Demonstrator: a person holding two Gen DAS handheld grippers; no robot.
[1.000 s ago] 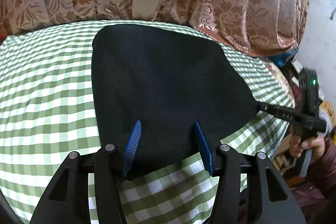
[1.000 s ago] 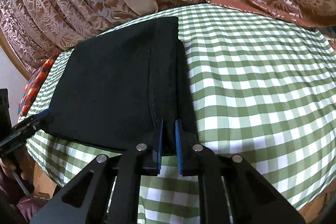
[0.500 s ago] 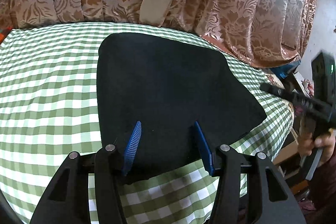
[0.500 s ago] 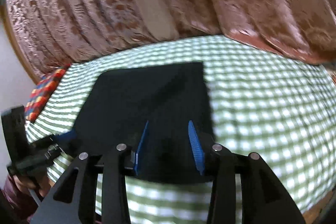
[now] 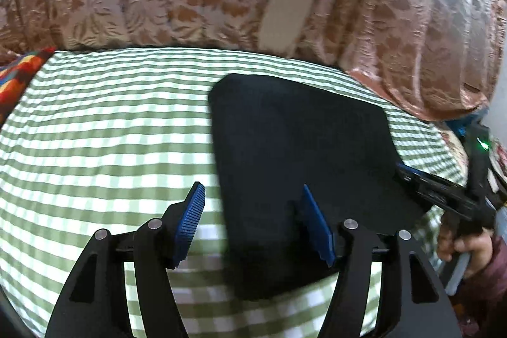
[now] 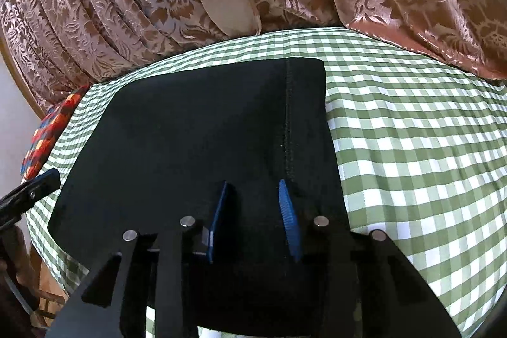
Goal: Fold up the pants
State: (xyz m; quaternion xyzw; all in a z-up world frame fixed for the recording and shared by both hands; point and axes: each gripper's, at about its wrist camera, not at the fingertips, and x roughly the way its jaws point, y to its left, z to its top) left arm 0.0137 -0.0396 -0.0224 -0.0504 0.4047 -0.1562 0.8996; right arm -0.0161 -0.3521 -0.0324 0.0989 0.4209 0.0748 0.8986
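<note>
While the folded pants (image 6: 202,154) are lying flat on the checkered worktop (image 6: 412,148), the left tool (image 5: 253,220) is spreading empty and the right tool (image 6: 253,217) is narrowing unpinched; folding seems finished, calling for withdrawal.

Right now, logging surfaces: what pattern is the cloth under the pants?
Green-and-white check tablecloth, clearest in the right wrist view.
</note>
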